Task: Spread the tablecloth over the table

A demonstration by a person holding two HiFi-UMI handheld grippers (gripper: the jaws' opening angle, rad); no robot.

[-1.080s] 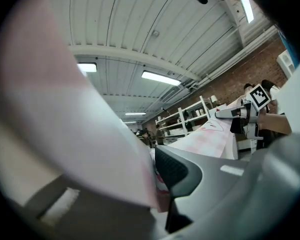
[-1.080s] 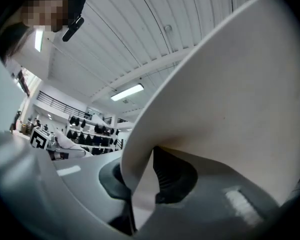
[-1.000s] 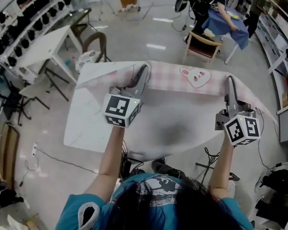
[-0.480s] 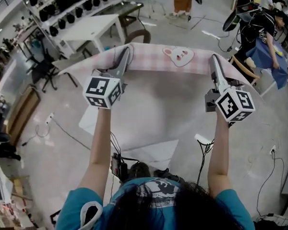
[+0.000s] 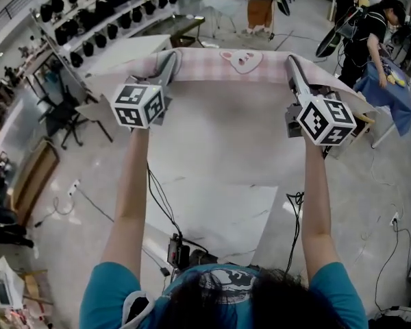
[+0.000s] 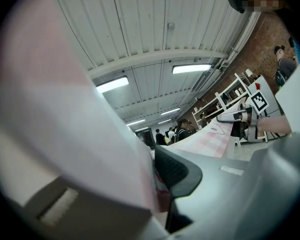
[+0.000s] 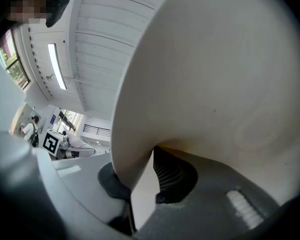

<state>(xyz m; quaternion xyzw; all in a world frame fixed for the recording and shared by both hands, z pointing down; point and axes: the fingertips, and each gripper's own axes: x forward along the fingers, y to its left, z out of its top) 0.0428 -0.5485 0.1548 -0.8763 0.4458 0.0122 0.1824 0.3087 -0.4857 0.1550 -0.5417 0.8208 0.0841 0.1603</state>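
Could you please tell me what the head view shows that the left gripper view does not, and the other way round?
Only the head view: the table below, and the marker cube of the left hand-held gripper. Only the left gripper view: the ceiling lights, and its jaws shut on the tablecloth edge. Both: the pink checked tablecloth held up, and the right hand-held gripper.
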